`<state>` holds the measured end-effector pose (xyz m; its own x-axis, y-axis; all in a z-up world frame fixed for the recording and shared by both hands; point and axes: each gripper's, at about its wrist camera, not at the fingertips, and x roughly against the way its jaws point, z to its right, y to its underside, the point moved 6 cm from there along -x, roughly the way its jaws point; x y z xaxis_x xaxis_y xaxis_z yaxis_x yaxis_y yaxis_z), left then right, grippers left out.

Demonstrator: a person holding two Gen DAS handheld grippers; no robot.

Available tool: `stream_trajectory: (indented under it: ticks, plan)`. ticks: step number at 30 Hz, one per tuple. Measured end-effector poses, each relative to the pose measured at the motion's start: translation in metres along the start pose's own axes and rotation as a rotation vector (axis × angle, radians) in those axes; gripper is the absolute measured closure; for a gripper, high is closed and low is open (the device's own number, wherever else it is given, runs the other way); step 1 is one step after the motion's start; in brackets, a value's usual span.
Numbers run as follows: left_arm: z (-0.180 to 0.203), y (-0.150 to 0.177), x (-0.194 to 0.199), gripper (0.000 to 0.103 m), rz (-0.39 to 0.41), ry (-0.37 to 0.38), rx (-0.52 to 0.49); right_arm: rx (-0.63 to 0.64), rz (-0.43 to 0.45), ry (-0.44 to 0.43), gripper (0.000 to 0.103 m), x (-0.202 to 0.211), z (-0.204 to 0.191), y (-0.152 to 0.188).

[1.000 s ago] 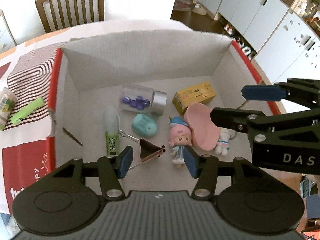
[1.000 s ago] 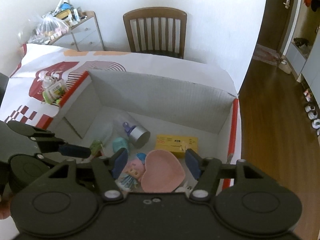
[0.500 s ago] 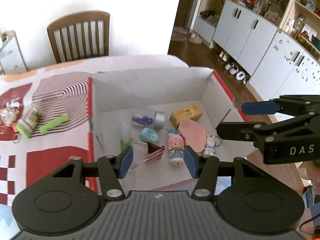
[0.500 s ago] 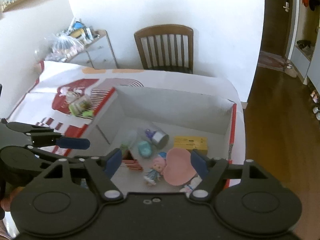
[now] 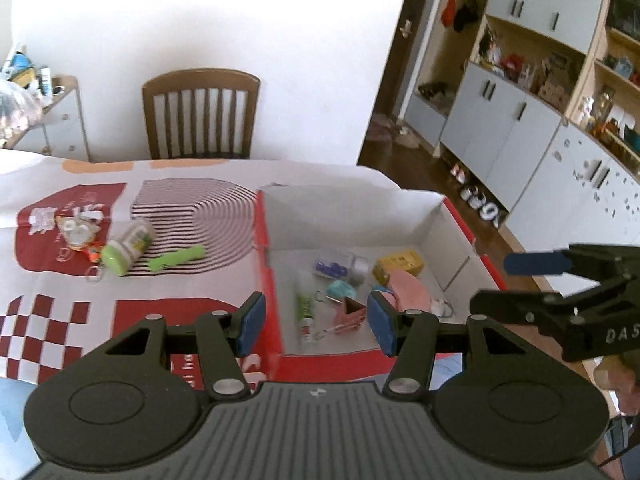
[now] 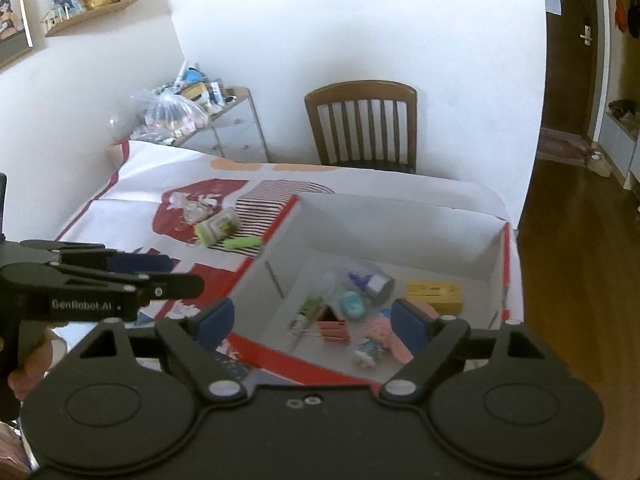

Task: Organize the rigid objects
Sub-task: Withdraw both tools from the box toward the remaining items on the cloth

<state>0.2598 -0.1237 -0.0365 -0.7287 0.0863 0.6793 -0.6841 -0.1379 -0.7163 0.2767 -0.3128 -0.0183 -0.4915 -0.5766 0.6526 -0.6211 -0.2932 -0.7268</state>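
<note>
Between picks: left gripper (image 5: 314, 318) and right gripper (image 6: 312, 322) spread wide, empty, above box (image 5: 456, 220) holding sorted items. Left on cloth: green-capped bottle (image 5: 126, 246), green tube (image 5: 177, 258). Next, probably: leftward reach, grasp across bottle.

The doll (image 6: 370, 350) in the box (image 6: 400, 216) is blurred (face unreadable), half behind a blue pad.
</note>
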Motion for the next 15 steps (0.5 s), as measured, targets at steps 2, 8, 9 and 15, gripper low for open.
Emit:
stream_trajectory:
  ticks: [2,8,9,15]
  plan:
    - [-0.01,0.0,0.007,0.038,0.018,-0.005,0.007,0.003,0.008,0.002,0.011,0.0,-0.011,0.001]
    - [-0.043,0.0,0.024,0.028,0.058,-0.025,-0.003,0.006,0.023,-0.004,0.004,-0.008,-0.049,0.001]
    - [-0.05,0.001,0.027,0.025,0.067,-0.033,-0.008,0.005,0.024,-0.002,0.002,-0.011,-0.055,0.0]
    - [-0.093,0.0,0.03,0.022,0.09,-0.051,-0.02,-0.03,0.013,-0.001,0.001,-0.032,-0.088,-0.006]
